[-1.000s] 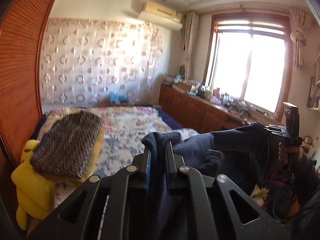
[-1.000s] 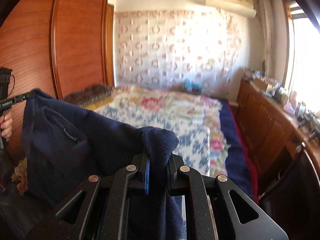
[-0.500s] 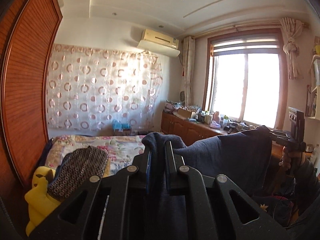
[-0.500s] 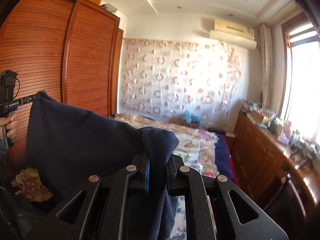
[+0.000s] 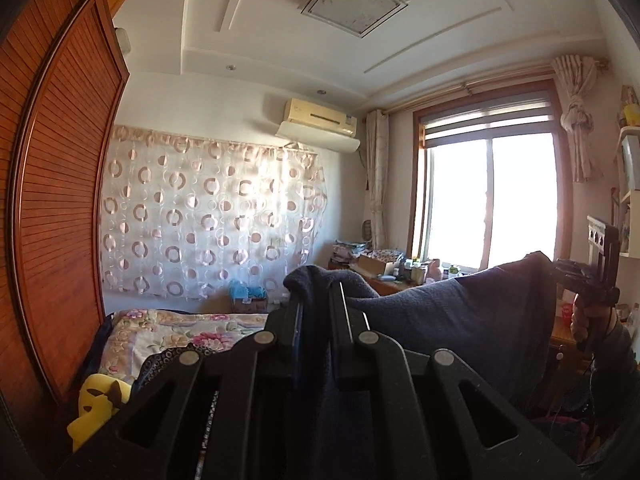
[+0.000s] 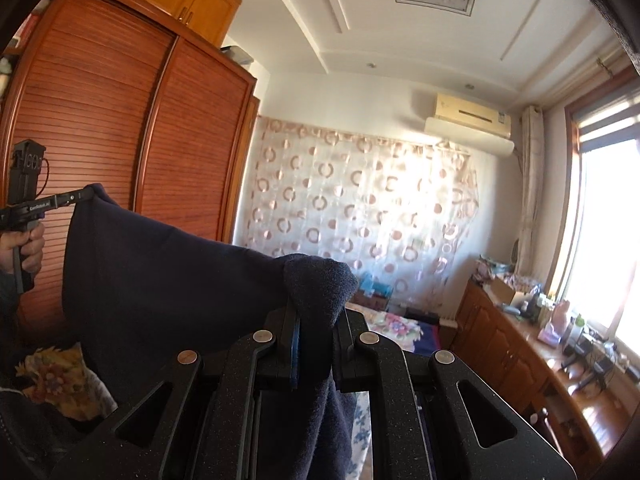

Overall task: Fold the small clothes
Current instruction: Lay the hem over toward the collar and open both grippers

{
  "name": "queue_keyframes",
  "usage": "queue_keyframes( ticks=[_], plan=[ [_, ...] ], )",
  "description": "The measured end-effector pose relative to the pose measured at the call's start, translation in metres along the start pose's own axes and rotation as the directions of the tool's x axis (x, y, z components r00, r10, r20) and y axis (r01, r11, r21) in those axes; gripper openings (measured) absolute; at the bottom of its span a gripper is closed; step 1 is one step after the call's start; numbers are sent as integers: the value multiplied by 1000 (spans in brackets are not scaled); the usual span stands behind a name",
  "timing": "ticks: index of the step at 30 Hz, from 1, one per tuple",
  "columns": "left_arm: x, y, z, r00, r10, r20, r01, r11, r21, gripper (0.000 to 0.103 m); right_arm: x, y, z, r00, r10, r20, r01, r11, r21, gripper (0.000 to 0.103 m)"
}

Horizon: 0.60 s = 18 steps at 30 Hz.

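A navy garment (image 5: pixel 472 320) is held up in the air, stretched between the two grippers: one corner is pinched in the left gripper (image 5: pixel 316 304) and the other in the right gripper (image 6: pixel 316 316), both pairs of jaws pressed tight on cloth. Its lower part is cut off by the gripper bodies, so its kind cannot be made out. The bed (image 5: pixel 160 332) at 8 o'clock in the left view is largely hidden, as is the yellow toy (image 5: pixel 96 404).

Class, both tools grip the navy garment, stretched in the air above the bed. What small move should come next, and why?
Probably lower it flat onto the bed: the garment hangs stretched between the left tool and right tool, each shut on a corner, with nothing folded yet.
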<state>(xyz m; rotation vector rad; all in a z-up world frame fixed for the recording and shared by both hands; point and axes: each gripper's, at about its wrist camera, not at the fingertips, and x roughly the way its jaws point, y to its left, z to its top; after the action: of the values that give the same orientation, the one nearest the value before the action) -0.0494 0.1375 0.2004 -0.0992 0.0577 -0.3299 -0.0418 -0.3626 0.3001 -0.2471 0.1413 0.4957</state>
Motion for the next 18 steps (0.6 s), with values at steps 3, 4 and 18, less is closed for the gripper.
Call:
queue_keyframes(
  ticks=[3, 4, 18],
  plan=[
    [32, 12, -3, 998, 46, -42, -46, 999, -3, 8, 30, -6, 3, 999, -24, -32, 23, 999, -24, 9],
    [49, 17, -6, 996, 62, -68, -62, 998, -4, 8, 42, -7, 2, 998, -25, -49, 24, 999, -21, 9],
    [269, 66, -161, 829, 172, -532, -171, 984, 52, 35, 349, -52, -152, 824, -217, -524, 181, 976, -120, 52]
  ],
)
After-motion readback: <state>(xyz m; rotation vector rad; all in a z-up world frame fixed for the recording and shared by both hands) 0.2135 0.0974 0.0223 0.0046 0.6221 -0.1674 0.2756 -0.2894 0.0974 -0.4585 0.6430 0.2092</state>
